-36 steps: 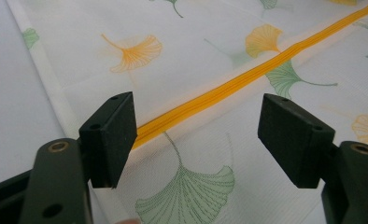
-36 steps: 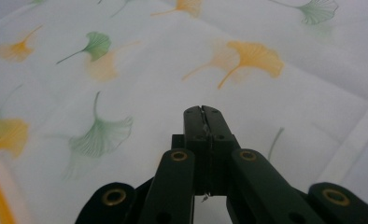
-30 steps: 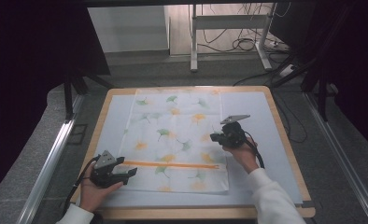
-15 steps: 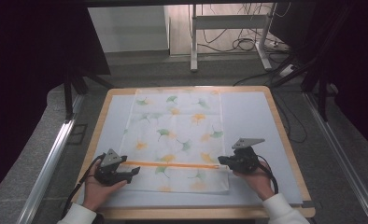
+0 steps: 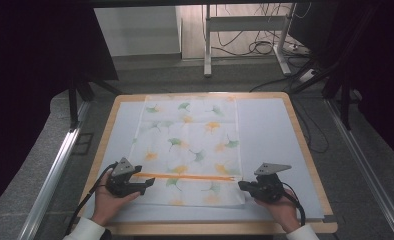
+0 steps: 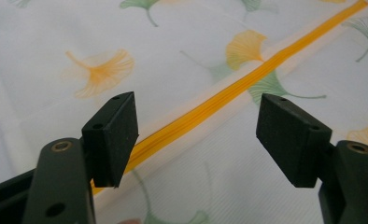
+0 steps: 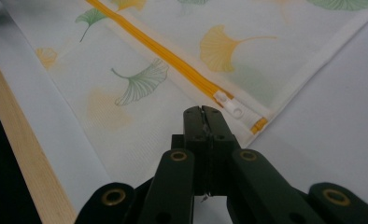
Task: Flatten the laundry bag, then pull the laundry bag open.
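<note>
Pouch (image 5: 190, 145) lies flat on pale table (image 5: 270, 130); left hand-held gripper (image 5: 144, 184) gapes, right hand-held gripper (image 5: 241, 186) seemingly closed empty.

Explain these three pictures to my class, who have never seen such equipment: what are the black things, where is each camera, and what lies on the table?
No machine works here: a person holds a black two-jawed hand tool in each hand. The high view looks down from above the table; the left tool and right tool sit at the near edge. The other two pictures come from cameras riding on each tool. On the table lies a flat white fabric bag printed with green and orange leaves, closed by an orange zipper. The left tool's jaws stand open over the zipper. The right tool's jaws are shut, empty, pointing at the white zipper pull. Nothing is held.
</note>
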